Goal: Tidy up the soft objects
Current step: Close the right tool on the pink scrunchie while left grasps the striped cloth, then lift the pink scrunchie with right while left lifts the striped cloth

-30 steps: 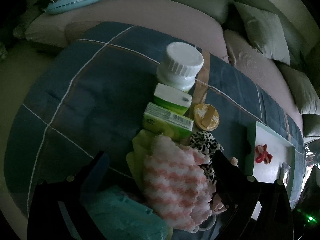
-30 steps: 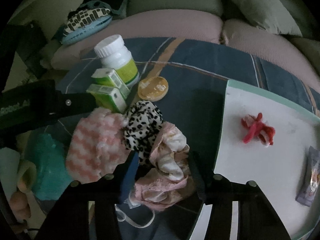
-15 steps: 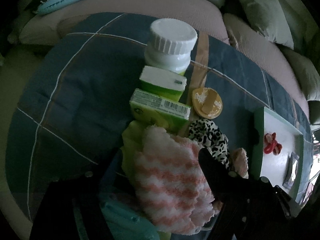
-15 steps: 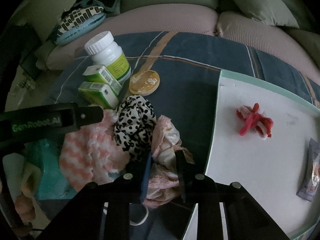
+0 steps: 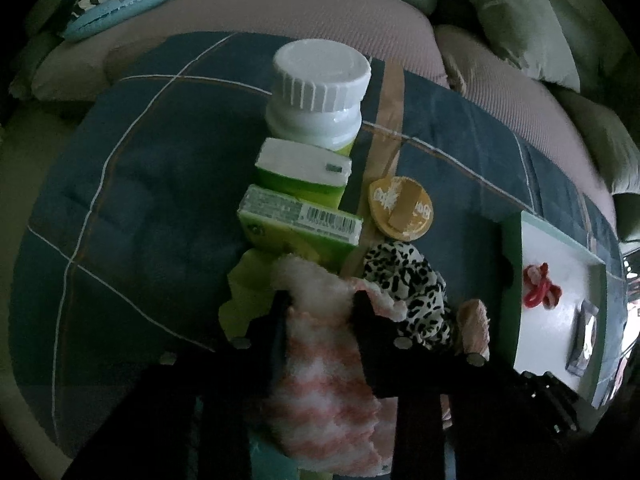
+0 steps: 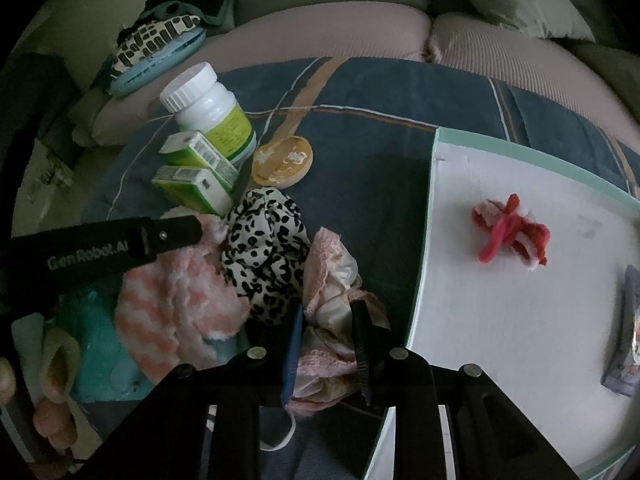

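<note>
A pink-and-white fluffy cloth (image 5: 324,376) lies in a heap of soft things on the blue blanket. My left gripper (image 5: 318,300) has its jaws closing on the cloth's upper edge, and the fabric fills the gap between them. Right of it sit a leopard-print scrunchie (image 5: 404,280) and a pale pink frilly cloth (image 6: 332,264). My right gripper (image 6: 328,312) is shut on that frilly cloth, just left of the white tray (image 6: 500,340). A red scrunchie (image 6: 508,236) lies on the tray.
Behind the heap stand a white-capped bottle (image 5: 320,92), two green boxes (image 5: 300,224) and a round orange lid (image 5: 400,208). A yellow-green cloth (image 5: 248,284) and a teal item (image 6: 100,344) lie under the fluffy cloth. A small packet (image 6: 624,344) rests at the tray's right edge. Sofa cushions ring the blanket.
My left gripper came forward over the fluffy cloth and its wide jaws narrowed onto it. My right gripper's jaws closed on the pale pink cloth and then held.
</note>
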### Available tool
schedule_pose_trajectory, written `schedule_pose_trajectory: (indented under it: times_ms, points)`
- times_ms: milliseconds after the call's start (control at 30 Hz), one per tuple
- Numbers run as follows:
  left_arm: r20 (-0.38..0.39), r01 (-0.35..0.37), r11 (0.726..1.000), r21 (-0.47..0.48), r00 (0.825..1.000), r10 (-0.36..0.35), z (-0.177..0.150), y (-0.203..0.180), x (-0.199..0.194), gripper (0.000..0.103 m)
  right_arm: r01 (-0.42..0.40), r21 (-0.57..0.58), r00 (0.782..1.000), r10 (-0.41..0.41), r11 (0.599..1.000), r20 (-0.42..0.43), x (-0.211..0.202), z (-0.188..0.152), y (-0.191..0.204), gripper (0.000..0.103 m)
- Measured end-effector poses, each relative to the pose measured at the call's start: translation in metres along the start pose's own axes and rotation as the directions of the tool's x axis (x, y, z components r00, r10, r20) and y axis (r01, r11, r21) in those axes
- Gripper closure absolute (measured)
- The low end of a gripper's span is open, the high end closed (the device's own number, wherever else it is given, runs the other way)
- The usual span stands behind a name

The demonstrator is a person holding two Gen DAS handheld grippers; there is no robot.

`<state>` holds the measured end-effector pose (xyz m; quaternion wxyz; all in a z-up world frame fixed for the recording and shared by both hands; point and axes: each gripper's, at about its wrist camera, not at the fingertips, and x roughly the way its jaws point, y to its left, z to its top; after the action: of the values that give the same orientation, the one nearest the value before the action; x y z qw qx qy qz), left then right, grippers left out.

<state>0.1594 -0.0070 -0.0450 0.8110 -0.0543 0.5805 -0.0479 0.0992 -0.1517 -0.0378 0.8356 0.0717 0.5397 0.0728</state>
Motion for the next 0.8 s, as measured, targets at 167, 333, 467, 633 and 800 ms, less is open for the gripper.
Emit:
schedule_pose_trajectory:
  times_ms: [167,333,467,633,800]
  points:
    - [0.03,0.027,0.999,-0.03,0.999,-0.026,0.001,0.009,-0.007,0.08,-0.007,0.009,1.0,0.007,1.0,-0.008,0.001,0.0,0.0,0.077]
    - [0.063,0.053,0.997,-0.049,0.997,-0.049,0.002,0.016,-0.015,0.082,-0.015,0.012,1.0,0.015,1.0,-0.01,0.001,0.0,0.0,0.081]
    - [0.094,0.07,0.996,-0.06,0.993,-0.065,0.001,0.02,-0.024,0.083,-0.019,0.014,1.0,0.019,1.0,-0.011,0.0,0.0,0.0,0.086]
    - [0.154,0.099,0.993,-0.063,0.984,-0.088,0.0,0.024,-0.044,0.083,-0.037,0.026,0.999,0.037,0.999,-0.009,-0.003,0.0,-0.002,0.088]
    - [0.192,0.114,0.992,-0.061,0.976,-0.101,0.0,0.024,-0.059,0.083,-0.051,0.031,0.999,0.051,0.998,-0.005,-0.006,0.0,-0.003,0.089]
